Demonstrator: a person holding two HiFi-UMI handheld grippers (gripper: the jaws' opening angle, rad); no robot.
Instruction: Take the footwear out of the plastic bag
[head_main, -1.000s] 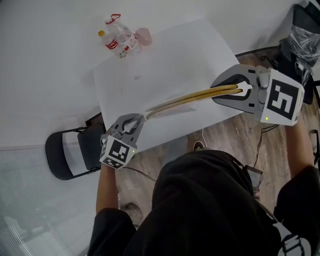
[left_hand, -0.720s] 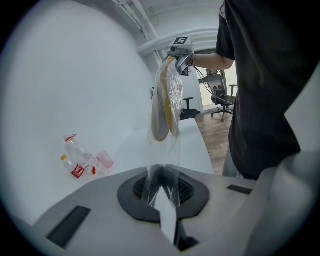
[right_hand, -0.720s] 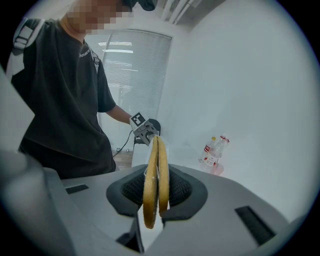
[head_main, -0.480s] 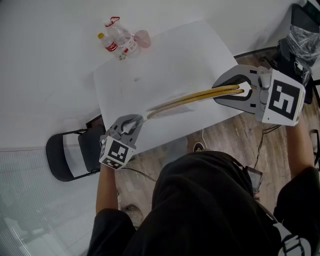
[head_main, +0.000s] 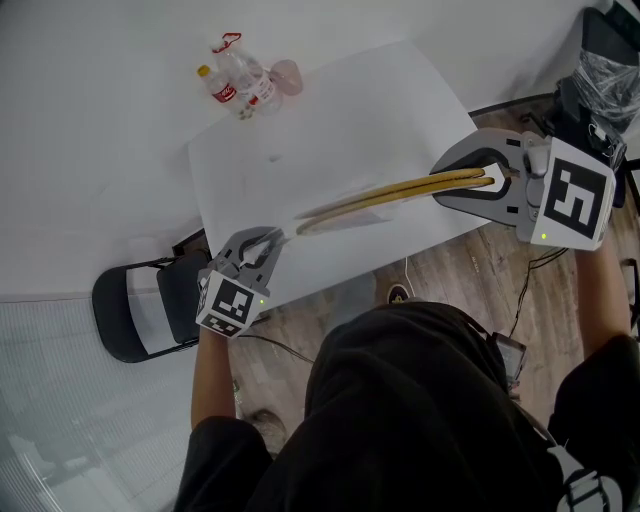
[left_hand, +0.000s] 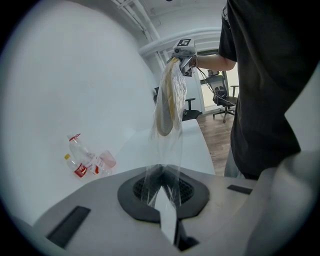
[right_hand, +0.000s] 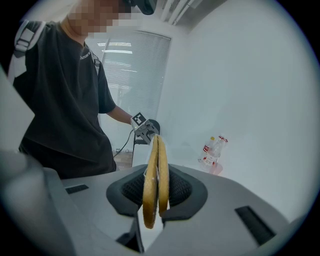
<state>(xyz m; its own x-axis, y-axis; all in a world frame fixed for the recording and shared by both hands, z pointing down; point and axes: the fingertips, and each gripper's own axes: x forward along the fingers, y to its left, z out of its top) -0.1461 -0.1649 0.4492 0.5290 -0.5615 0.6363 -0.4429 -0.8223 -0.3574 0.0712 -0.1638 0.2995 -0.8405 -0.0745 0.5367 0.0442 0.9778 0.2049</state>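
Note:
A pair of flat tan slippers (head_main: 400, 192), pressed sole to sole, hangs level above the white table (head_main: 330, 110). My right gripper (head_main: 472, 180) is shut on one end of the slippers (right_hand: 154, 180). A clear plastic bag (left_hand: 167, 145) still wraps the other end of the slippers (left_hand: 167, 102) and stretches taut to my left gripper (head_main: 274, 240), which is shut on the bag's end. In the left gripper view the right gripper (left_hand: 181, 54) shows at the top, behind the bag. In the right gripper view the left gripper (right_hand: 146, 131) sits beyond the slippers' far tip.
Plastic bottles and a pink cup (head_main: 245, 78) lie at the table's far left corner. A black folding chair (head_main: 135, 305) stands left of the table's near edge. A dark office chair with a bag (head_main: 600, 70) is at the right. Wooden floor lies below.

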